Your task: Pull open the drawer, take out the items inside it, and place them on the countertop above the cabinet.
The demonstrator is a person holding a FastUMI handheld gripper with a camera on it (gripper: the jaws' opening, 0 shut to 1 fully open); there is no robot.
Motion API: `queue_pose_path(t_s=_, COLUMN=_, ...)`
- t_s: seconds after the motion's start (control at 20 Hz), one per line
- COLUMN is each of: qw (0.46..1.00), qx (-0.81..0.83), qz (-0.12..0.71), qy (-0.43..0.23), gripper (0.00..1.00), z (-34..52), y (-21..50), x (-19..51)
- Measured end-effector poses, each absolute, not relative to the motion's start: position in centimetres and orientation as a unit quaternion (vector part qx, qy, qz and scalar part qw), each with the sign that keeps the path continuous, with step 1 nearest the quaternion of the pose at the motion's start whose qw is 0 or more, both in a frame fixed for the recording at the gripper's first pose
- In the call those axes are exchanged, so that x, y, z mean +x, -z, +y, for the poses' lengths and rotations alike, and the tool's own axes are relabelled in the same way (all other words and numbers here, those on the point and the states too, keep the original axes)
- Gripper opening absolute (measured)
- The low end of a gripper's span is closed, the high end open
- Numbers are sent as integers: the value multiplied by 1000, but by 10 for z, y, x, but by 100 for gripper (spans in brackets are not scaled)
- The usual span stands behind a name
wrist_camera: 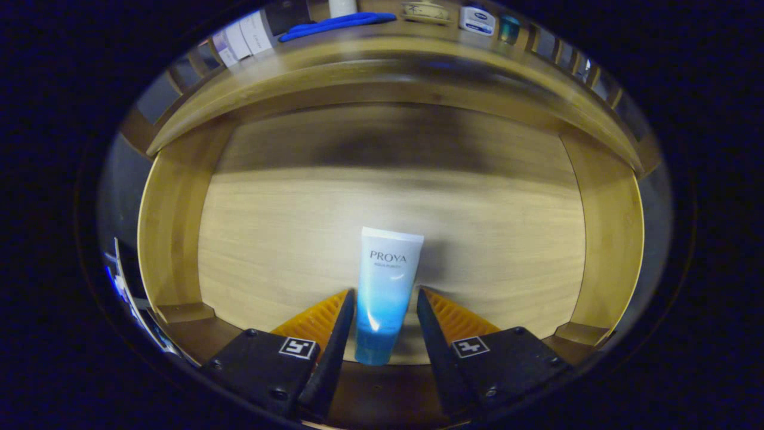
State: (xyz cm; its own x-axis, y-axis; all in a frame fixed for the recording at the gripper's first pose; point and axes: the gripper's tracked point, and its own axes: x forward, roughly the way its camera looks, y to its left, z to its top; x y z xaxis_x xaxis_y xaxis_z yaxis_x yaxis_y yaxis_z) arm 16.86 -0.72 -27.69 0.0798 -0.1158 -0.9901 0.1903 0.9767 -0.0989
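Here a white-to-blue cosmetic tube (385, 292) lies on the wooden floor of the open drawer (179, 221), between the gripper (385, 298) fingers, which stand apart without touching it. Beyond, the worktop (382, 51) carries a blue cloth (337, 24) and small jars (477, 19).

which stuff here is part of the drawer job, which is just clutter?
Job: drawer, pulled open; tube lying in it between the gripper fingers, which are open, not pressing; countertop.
Clutter, on the countertop: blue cloth, white jar, teal cup, boxes.
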Motion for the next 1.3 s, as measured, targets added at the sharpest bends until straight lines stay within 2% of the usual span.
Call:
queue_pose_path(t_s=0.15, qw=740, qx=10, qz=666, qy=89, gripper=58, z=-4, y=278, x=169)
queue_pose_path(t_s=0.45, qw=752, qx=-1, qz=653, qy=86, gripper=47, z=-1, y=273, x=171)
queue_pose_path(t_s=1.3, qw=818, qx=-11, qz=571, qy=67, gripper=44, z=-4, y=146, x=220)
